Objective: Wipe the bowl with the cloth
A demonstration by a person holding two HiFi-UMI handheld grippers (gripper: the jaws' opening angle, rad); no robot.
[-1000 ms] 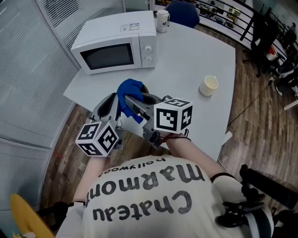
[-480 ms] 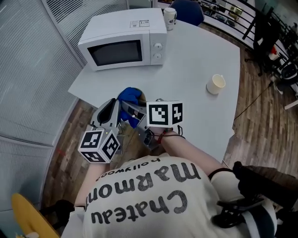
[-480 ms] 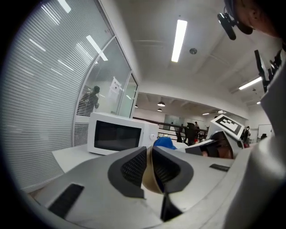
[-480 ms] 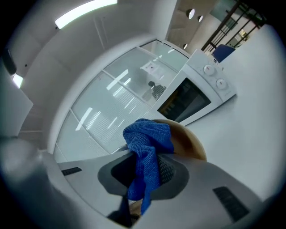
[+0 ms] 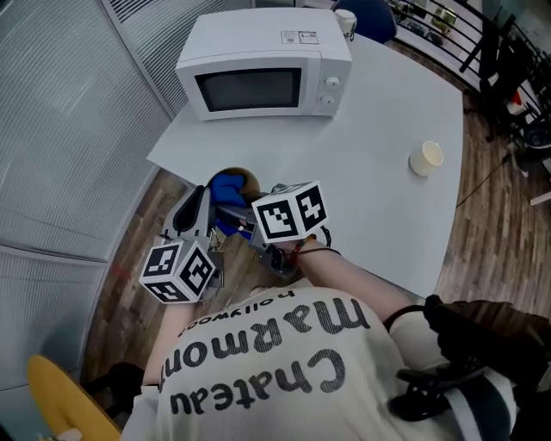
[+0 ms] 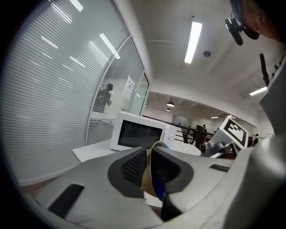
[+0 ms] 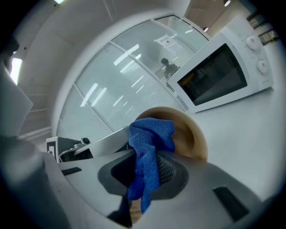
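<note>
Right tongs (image 7: 145, 174) pinching cloth (image 7: 149, 134), bowl (image 7: 193, 136) mouth sideways

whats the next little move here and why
Probably sweep the blue cloth round inside the tan bowl: the right gripper pinches the cloth, and its bunched end sits in the bowl, so wiping can start.

A white table (image 5: 379, 129) stands on a wooden plank floor (image 5: 486, 228). A white microwave (image 5: 263, 65) sits on its far left part, door shut. A white cup (image 5: 345, 21) stands just behind the microwave. A cream cup (image 5: 425, 158) stands alone near the right edge, well apart from both.
</note>
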